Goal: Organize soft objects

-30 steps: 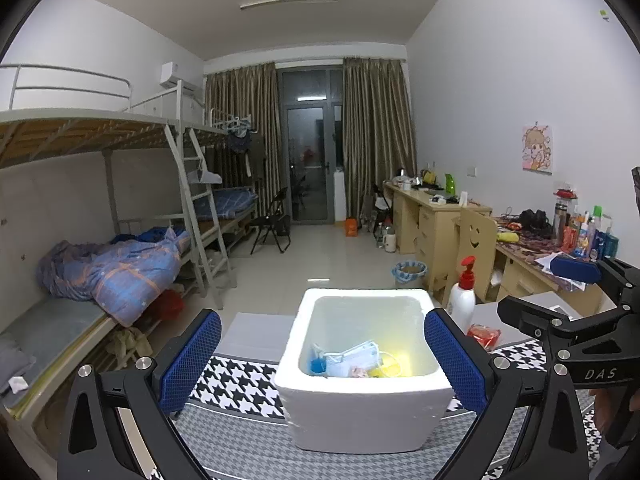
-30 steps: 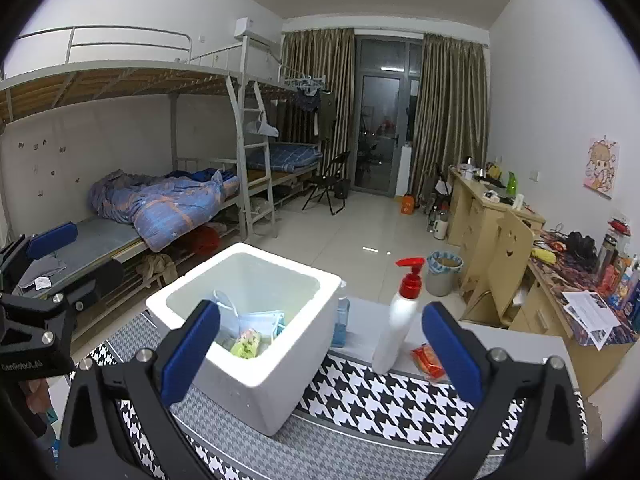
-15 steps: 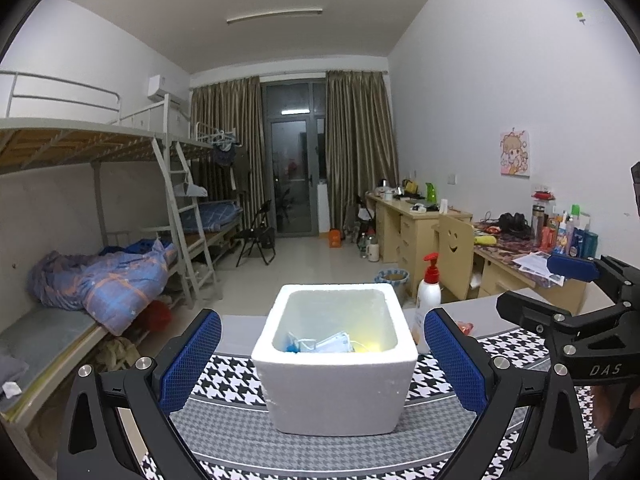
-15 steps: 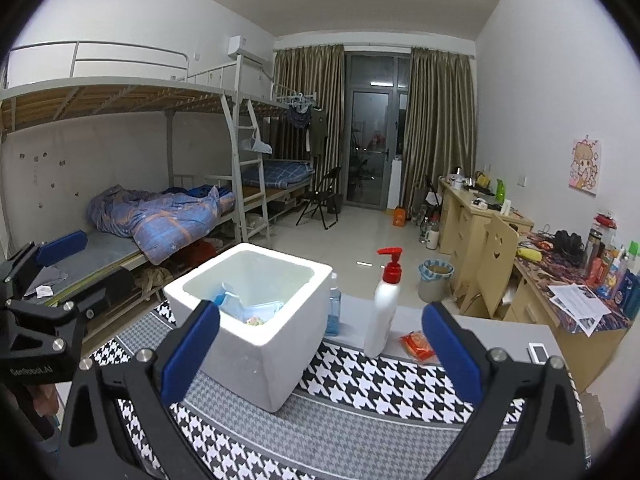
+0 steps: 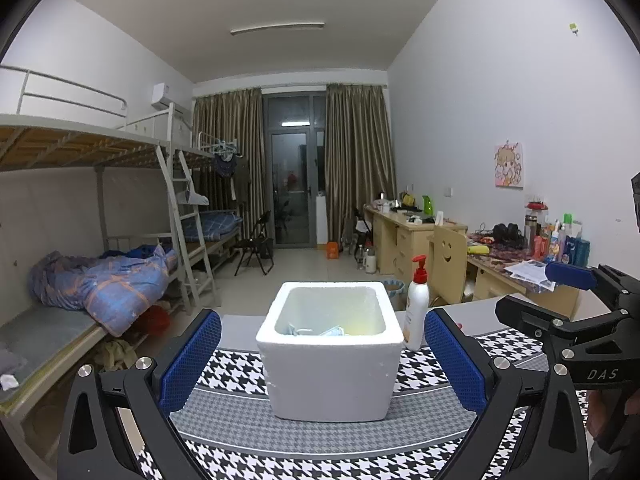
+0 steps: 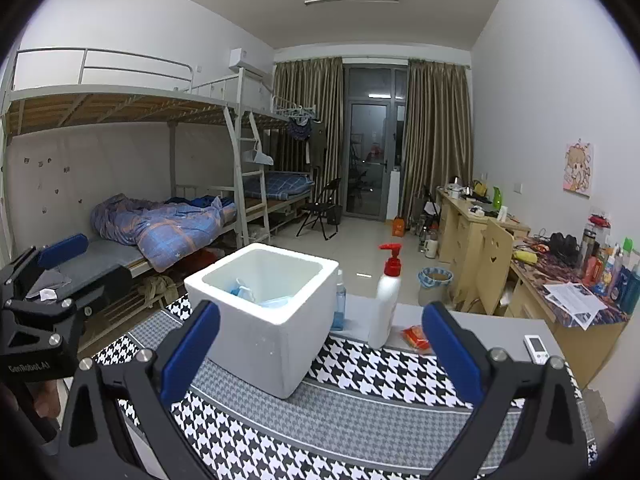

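A white foam box (image 5: 329, 368) stands on the houndstooth cloth (image 5: 320, 444), also in the right wrist view (image 6: 264, 320). Blue face masks (image 5: 316, 331) and other soft items lie inside it; they also show in the right wrist view (image 6: 256, 296). My left gripper (image 5: 322, 356) is open and empty, held back from the box with the box between its fingers in view. My right gripper (image 6: 320, 354) is open and empty, to the right of the left one, behind the box's near corner. Each gripper shows at the edge of the other's view.
A white pump bottle with a red top (image 6: 386, 300) stands right of the box, with an orange packet (image 6: 416, 338) and a small white device (image 6: 536, 346) beyond it. A blue-liquid bottle (image 6: 339, 304) is behind the box. Bunk beds are left, desks right.
Both grippers have pulled back and away from the box, which now looks smaller and farther. Both stayed open and empty.
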Demonstrator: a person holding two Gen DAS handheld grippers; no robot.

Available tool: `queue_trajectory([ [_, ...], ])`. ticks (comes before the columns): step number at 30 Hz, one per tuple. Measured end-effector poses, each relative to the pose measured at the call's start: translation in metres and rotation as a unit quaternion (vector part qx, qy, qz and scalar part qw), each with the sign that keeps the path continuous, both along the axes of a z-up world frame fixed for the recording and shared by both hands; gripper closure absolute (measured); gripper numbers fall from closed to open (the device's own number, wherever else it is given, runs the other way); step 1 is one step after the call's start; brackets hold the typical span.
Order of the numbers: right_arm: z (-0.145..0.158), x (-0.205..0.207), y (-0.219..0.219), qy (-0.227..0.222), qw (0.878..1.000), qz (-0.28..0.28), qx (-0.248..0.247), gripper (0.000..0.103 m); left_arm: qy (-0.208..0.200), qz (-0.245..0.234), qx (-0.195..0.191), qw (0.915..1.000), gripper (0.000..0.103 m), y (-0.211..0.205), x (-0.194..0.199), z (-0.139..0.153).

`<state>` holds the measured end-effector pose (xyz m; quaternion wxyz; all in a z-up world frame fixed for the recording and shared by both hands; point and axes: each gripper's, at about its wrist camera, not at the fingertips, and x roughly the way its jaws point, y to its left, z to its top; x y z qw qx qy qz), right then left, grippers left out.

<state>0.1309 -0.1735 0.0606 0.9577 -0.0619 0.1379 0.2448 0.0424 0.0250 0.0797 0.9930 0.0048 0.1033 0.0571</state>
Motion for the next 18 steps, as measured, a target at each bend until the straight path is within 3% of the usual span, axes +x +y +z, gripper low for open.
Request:
queue_trajectory([
  [18, -0.016, -0.03, -0.017, -0.007, 1.0, -0.007, 0.016, 0.001, -0.021, 0.008, -0.004, 0.9997, 0.001, -0.008, -0.025, -0.018],
])
